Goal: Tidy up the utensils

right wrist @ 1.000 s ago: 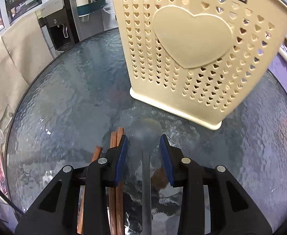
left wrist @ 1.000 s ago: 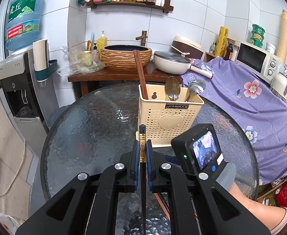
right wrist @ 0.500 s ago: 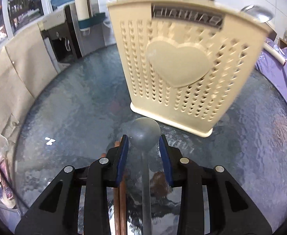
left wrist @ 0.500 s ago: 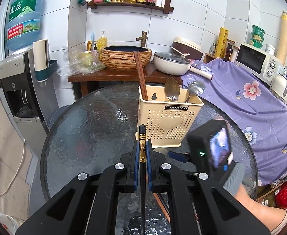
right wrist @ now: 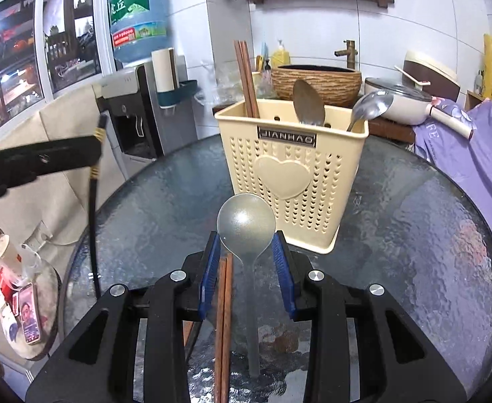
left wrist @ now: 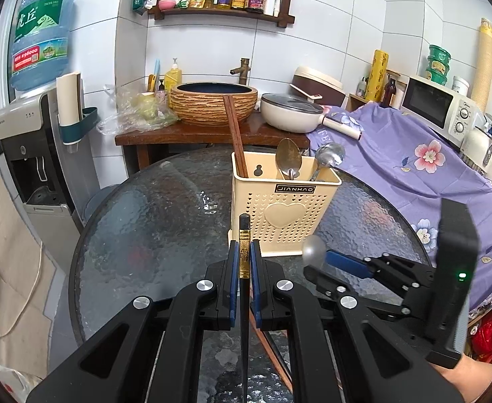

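Note:
A cream perforated utensil holder stands on the round glass table. It holds brown chopsticks on its left and two metal spoons on its right. My left gripper is shut on a black chopstick, held upright in front of the holder. My right gripper is shut on a grey spoon, bowl forward, lifted off the table and just short of the holder. In the right wrist view the left gripper and the black chopstick are at the left.
Two brown chopsticks lie on the glass under my right gripper. A wooden side table with a basin and pan stands behind the table. A purple flowered cloth covers a counter at the right. A water dispenser stands at the left.
My right gripper closed on the grey spoon, lifted it off the glass and tilted up and back from the holder. My left gripper has kept hold of the black chopstick, nearly still.

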